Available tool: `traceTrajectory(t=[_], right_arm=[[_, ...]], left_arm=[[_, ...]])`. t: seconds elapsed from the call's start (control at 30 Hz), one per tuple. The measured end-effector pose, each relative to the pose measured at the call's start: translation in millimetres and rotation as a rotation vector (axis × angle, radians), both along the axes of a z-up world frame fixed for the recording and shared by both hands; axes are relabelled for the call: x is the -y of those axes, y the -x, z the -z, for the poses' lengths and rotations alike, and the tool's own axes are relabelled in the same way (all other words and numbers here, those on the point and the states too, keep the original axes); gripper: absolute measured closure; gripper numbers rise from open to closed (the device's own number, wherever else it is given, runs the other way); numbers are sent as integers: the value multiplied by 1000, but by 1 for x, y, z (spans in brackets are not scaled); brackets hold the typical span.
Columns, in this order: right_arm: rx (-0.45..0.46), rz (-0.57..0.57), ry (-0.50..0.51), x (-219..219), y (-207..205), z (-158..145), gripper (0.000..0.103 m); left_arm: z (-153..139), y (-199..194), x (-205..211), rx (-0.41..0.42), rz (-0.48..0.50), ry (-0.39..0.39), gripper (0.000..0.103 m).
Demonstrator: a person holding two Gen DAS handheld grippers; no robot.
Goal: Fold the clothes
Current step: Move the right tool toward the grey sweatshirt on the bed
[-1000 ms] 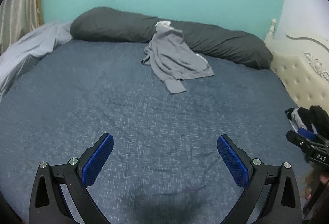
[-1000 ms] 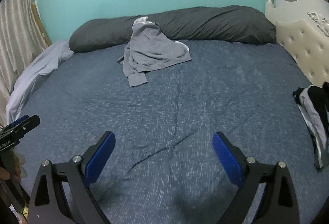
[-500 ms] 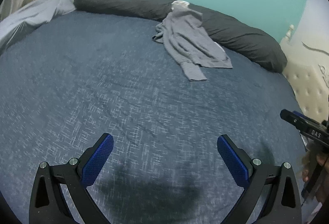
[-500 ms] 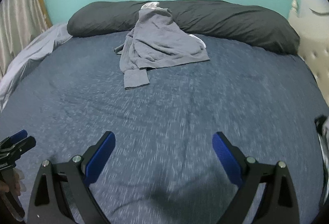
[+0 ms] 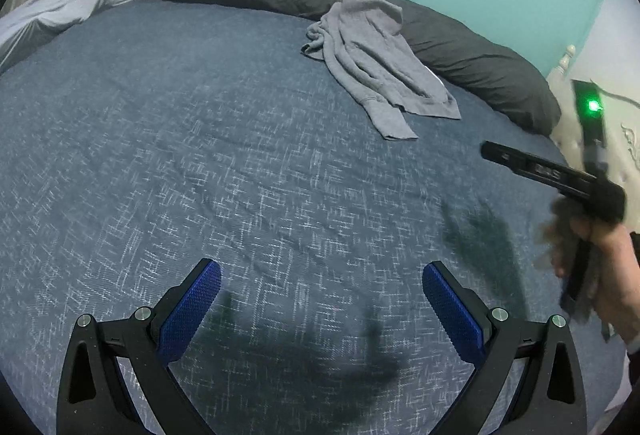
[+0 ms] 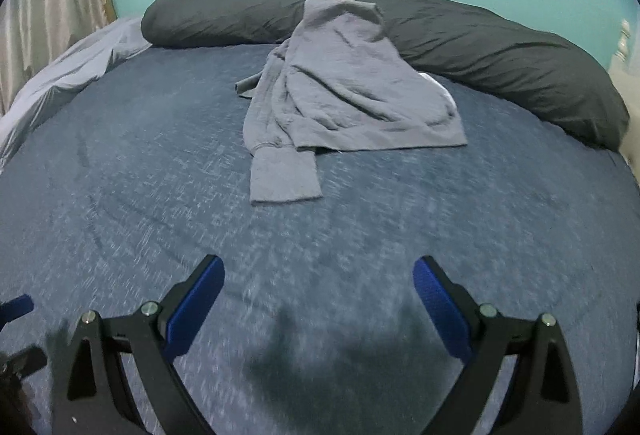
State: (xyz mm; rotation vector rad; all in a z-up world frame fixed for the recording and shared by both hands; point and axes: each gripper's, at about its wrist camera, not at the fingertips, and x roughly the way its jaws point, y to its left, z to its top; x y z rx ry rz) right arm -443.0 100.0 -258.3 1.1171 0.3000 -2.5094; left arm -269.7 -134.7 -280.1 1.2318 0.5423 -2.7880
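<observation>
- The right hand-held gripper [image 6: 318, 299] hovers over the blue bed [image 6: 440, 219], its blue-padded fingers [image 6: 438, 309] spread wide with nothing between them.
- A crumpled grey sweatshirt [image 6: 344, 95] lies ahead, draped up against a long dark pillow [image 6: 500, 51].
- One cuffed sleeve [image 6: 284, 175] points toward the camera.
- A pale sheet [image 6: 68, 75] bunches at the left.

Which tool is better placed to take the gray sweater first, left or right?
Probably right: the gray sweater lies straight ahead of the open right tool, its cuff nearest. From the left tool it lies farther, off to the right.
</observation>
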Motion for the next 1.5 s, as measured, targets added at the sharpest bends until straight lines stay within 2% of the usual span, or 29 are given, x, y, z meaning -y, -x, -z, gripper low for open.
traceTrajectory(t=[0.23,0.53,0.8,0.83,1.0,1.13,1.2,1.3,1.37,1.43,1.5], right_arm=[[-3,-65,-29,42,40,13,7],[26,-35,-24,65,103,29,7],[29,-36,-33,87,134,46,8],[29,-34,-35,90,137,49,13],[26,-9,-64,102,153,64,22],[56,-14,-34,102,164,74,38],[62,-23,-25,102,164,77,43],[65,-23,-3,100,163,77,64],[55,-16,2,97,161,73,85],[44,-9,21,90,157,65,95],[22,-10,36,85,151,55,96]], left_arm=[[4,1,19,-7,-18,3,0],[1,2,36,-39,-21,1,0],[7,1,39,-39,1,-5,0],[8,1,40,-41,1,-6,0],[13,-1,50,-38,-16,-9,0],[14,-1,59,-41,-30,-17,0],[14,-1,60,-43,-31,-21,0],[13,-1,61,-46,-31,-25,0],[12,-1,61,-47,-28,-27,0],[12,-2,60,-49,-26,-29,0],[10,-2,58,-53,-26,-24,0]])
